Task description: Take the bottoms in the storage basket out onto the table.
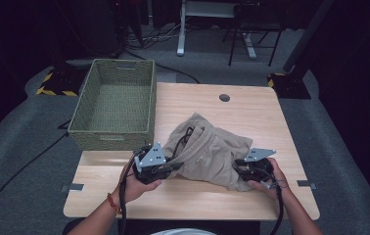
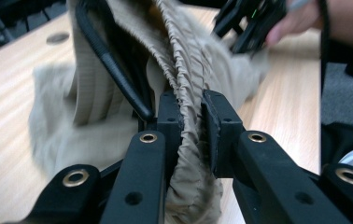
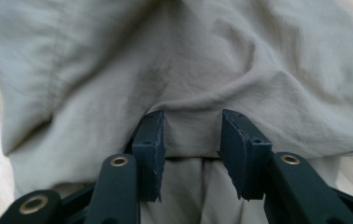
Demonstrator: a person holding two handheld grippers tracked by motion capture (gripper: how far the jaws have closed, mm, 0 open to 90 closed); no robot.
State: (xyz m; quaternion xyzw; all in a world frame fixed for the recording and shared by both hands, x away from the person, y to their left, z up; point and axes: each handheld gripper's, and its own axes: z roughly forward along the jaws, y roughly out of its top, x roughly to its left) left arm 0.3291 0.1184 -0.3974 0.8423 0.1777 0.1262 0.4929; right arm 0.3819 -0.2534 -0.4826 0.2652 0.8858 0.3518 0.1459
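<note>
Crumpled beige shorts (image 1: pixel 212 152) lie on the wooden table (image 1: pixel 256 110) near its front. My left gripper (image 1: pixel 171 166) is at the garment's left edge; in the left gripper view it (image 2: pixel 191 109) is shut on the gathered elastic waistband (image 2: pixel 184 60), with a black drawstring (image 2: pixel 114 70) hanging beside it. My right gripper (image 1: pixel 242 169) is at the shorts' right end. In the right gripper view its jaws (image 3: pixel 191 128) stand apart around a fold of the cloth (image 3: pixel 174 60), and a gap shows beside each pad. The right hand and its gripper (image 2: pixel 249 23) also show far off in the left gripper view.
A woven green basket (image 1: pixel 114 134) stands on the table's far left corner, overhanging its left edge. A round cable hole (image 1: pixel 224 98) sits near the far edge. Bare wood lies behind and right of the shorts. Desk legs and cables are on the floor beyond.
</note>
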